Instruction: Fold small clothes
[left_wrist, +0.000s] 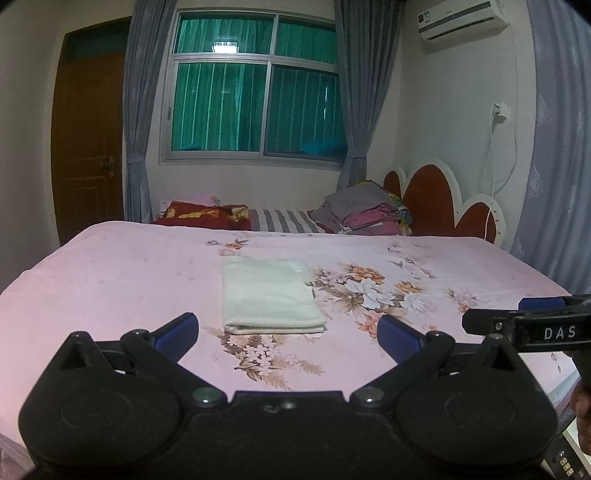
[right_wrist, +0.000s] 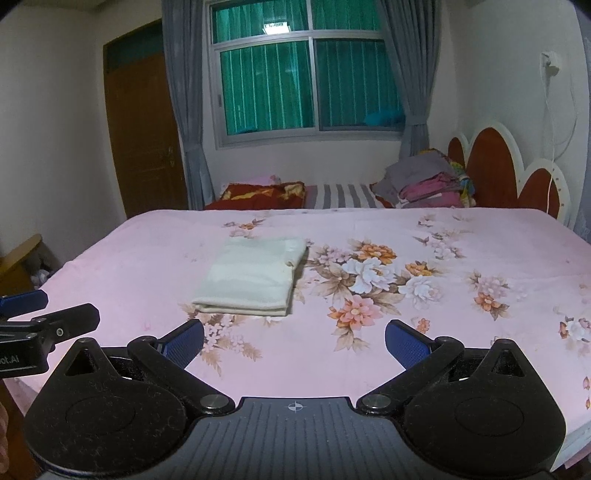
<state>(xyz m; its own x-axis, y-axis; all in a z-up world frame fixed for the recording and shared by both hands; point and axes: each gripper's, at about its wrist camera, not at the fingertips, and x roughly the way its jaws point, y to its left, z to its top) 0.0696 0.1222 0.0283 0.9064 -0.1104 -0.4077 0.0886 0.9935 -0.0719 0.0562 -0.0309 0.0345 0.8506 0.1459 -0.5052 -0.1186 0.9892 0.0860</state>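
Note:
A small cream-white cloth (left_wrist: 269, 295) lies folded into a neat rectangle on the pink floral bedsheet (left_wrist: 129, 280); it also shows in the right wrist view (right_wrist: 255, 277). My left gripper (left_wrist: 288, 332) is open and empty, held back from the cloth near the bed's front edge. My right gripper (right_wrist: 293, 341) is open and empty too, a little right of the cloth. The right gripper's side shows at the right edge of the left wrist view (left_wrist: 528, 325), and the left gripper's side shows at the left edge of the right wrist view (right_wrist: 44, 328).
A pile of grey and pink clothes (left_wrist: 365, 210) and a red patterned pillow (left_wrist: 203, 216) lie at the bed's far end by the red headboard (left_wrist: 436, 199). A window (left_wrist: 255, 92), curtains and a brown door (left_wrist: 88, 140) are behind.

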